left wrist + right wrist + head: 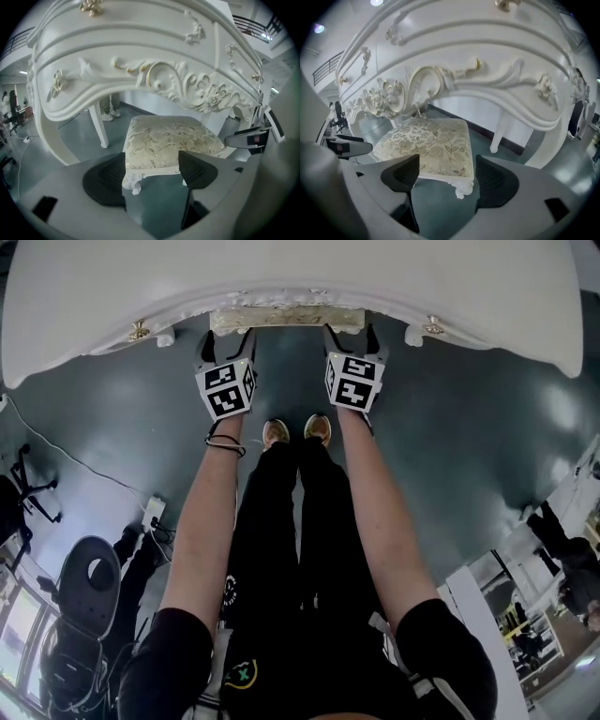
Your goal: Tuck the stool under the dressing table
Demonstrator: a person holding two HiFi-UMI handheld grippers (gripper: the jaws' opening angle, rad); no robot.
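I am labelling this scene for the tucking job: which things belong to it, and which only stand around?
Belong: stool, dressing table, left hand-held gripper, right hand-held gripper.
Only around: white power strip, black chair.

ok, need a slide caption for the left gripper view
Left gripper, jaws apart, frames a front corner of the floral stool, set partway under the carved white dressing table.
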